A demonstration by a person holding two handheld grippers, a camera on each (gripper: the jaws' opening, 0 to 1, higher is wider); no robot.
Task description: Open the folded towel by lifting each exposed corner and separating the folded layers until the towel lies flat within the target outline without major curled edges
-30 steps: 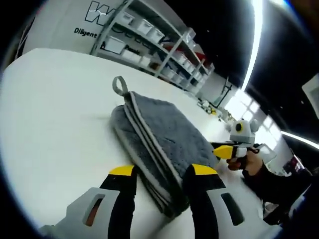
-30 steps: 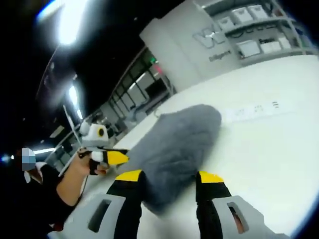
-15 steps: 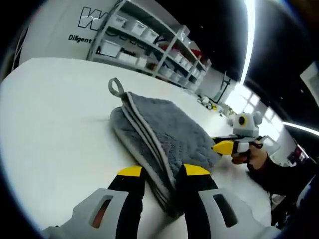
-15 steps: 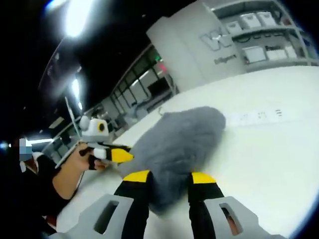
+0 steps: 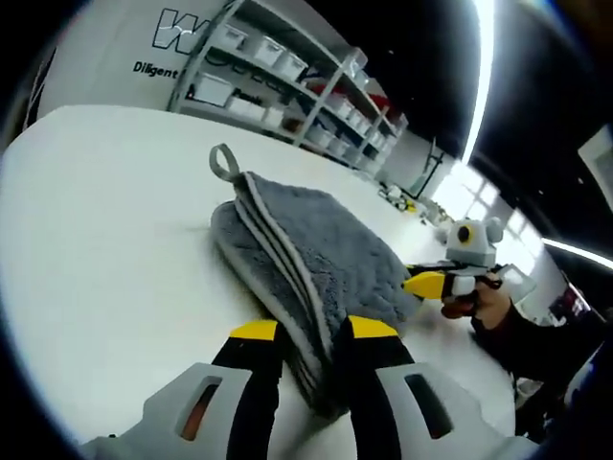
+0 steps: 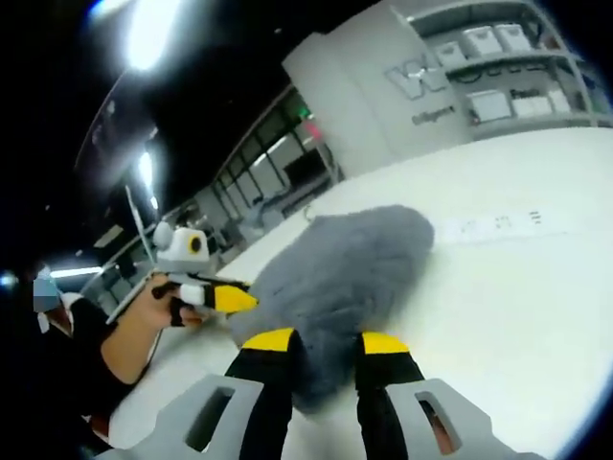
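Towel (image 5: 316,259), grey, folded, is seen lying on white table (image 5: 105,240), hanging loop at far corner. Left gripper (image 5: 305,331) is clamped on near corner's layered edges; right gripper (image 6: 318,337) is pinched on opposite end, w/ jaws narrow.

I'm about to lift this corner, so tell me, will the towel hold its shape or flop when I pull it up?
Likely floppy: the towel is thick, soft pile folded in several layers, so lifted layers should sag and peel apart. Probably light, and not slippery: the left gripper and right gripper both pinch its fuzzy edge. The loop may dangle.
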